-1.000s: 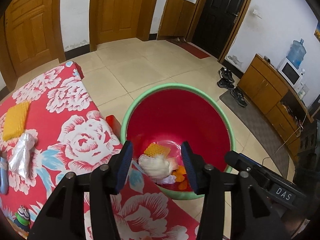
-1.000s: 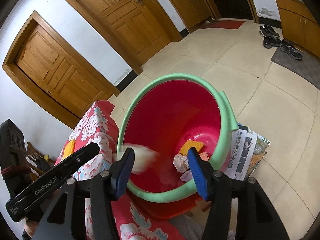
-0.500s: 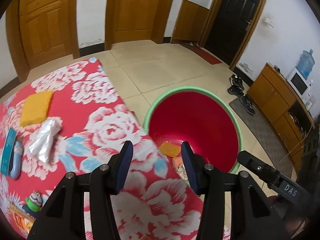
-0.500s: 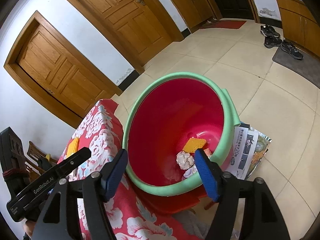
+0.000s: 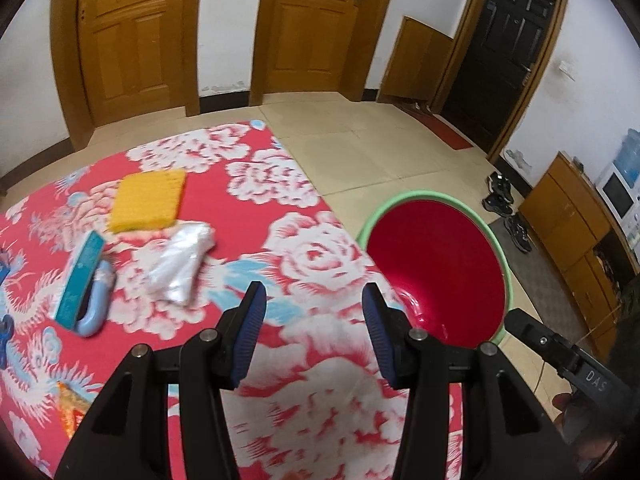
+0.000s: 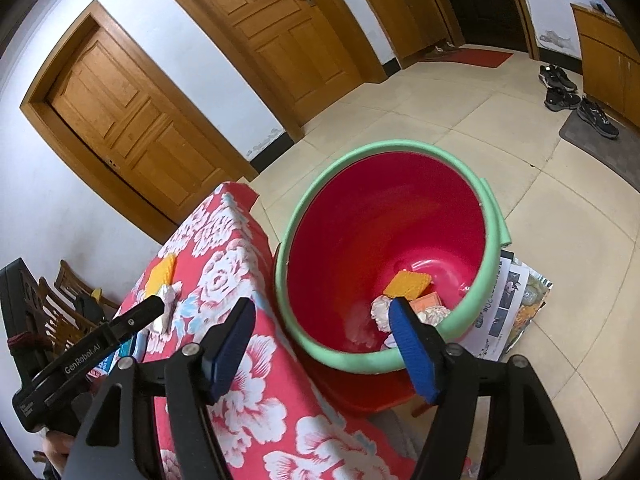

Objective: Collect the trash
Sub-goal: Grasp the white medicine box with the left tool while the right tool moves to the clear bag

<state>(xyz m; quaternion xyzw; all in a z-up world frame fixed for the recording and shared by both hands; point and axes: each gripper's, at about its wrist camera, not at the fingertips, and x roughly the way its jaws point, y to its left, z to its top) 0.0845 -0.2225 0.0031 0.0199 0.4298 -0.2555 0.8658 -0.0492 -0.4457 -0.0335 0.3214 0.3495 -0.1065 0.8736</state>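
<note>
Your tabletop [image 5: 304,256] wears a red cloth printed with big white roses and touches of pale blue. On it you have a yellow-orange sponge [image 5: 149,200], a clear, whitish plastic bag [image 5: 178,264] and a teal box [image 5: 80,276] beside something light blue [image 5: 96,300] (blurred, hard to name). The bin [image 6: 490,240] is red inside with a mint-green rim, holding an orange sponge [image 6: 408,284] and white crumpled paper [image 6: 380,312]. Both hand-held grippers are black with dark blue pads [image 5: 250,332].

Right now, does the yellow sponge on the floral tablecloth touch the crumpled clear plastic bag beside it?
Cannot tell. In the left wrist view the yellow sponge and clear plastic bag look to meet edge to edge; contact or overlap is unclear.
</note>
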